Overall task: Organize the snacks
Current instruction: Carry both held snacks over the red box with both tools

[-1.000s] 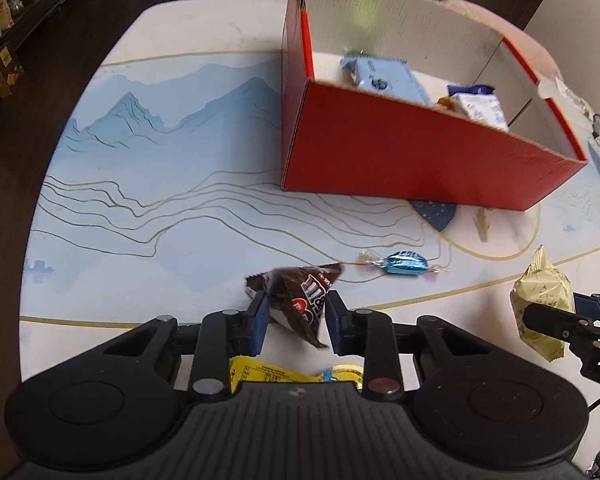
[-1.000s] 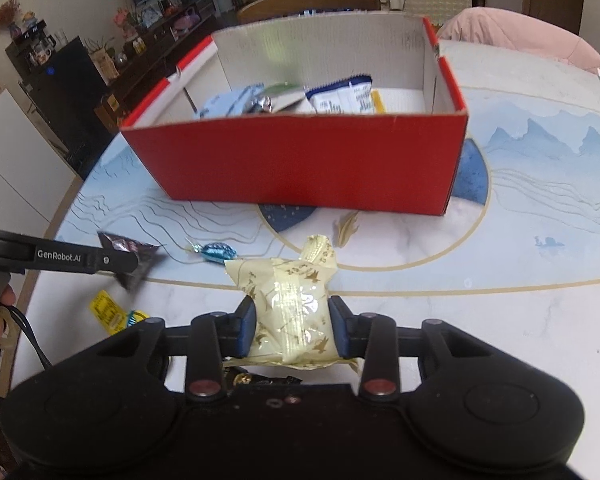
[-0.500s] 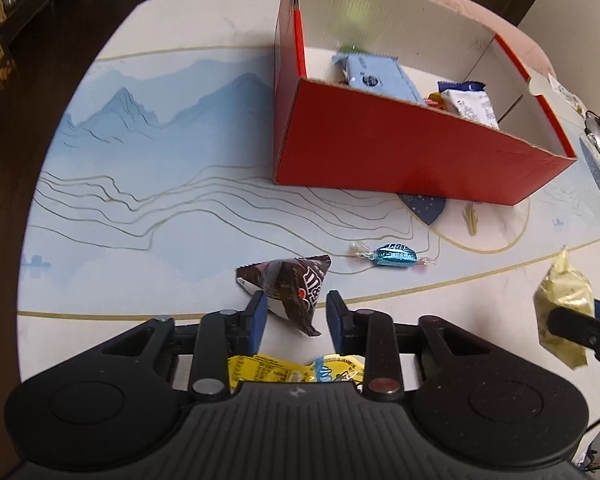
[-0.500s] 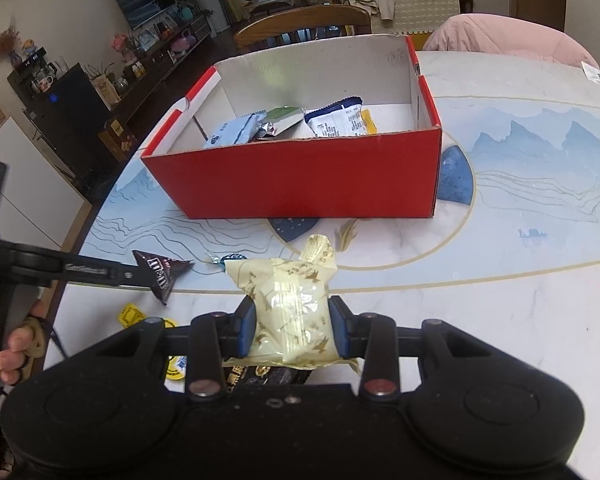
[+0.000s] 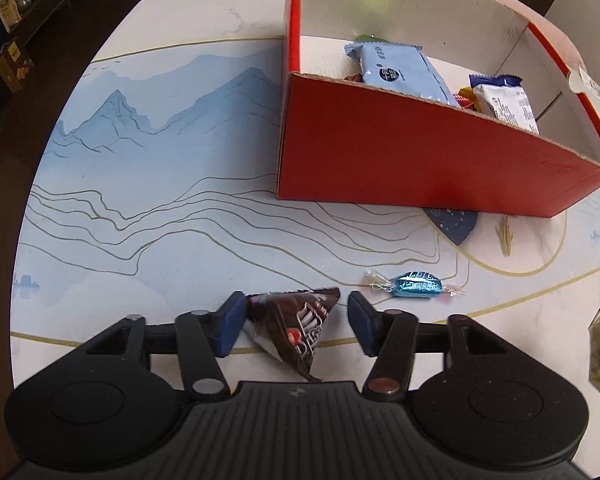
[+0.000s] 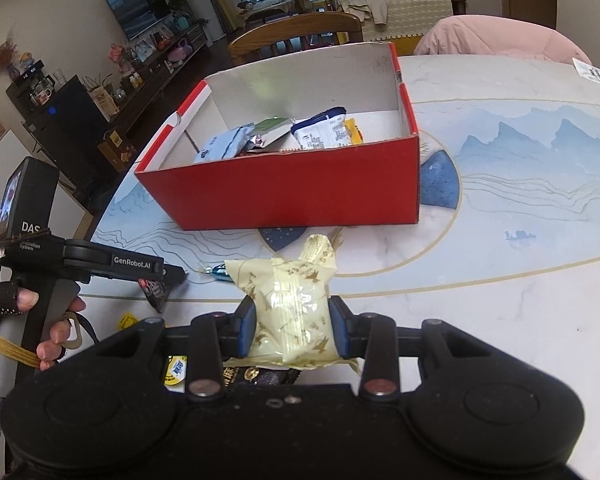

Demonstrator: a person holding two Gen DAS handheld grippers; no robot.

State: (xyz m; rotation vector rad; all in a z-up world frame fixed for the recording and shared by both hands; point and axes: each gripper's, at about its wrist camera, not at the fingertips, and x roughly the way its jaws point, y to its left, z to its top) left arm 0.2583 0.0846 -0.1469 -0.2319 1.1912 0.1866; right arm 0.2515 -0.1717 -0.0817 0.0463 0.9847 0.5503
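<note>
My left gripper is open; a brown chocolate packet lies between its fingers, against the left pad and clear of the right one. It also shows in the right wrist view. My right gripper is shut on a cream and gold snack bag, held above the table. The red box, also in the right wrist view, holds several snack packets. A blue wrapped candy lies on the table between my left gripper and the box.
Yellow and dark packets lie on the table under my right gripper. The round table has its edge close on the left. Chairs and a pink cushion stand behind the box.
My left gripper has opened, its right finger now clear of the brown packet. Both grippers moved closer to the box. The right gripper still holds the cream bag.
</note>
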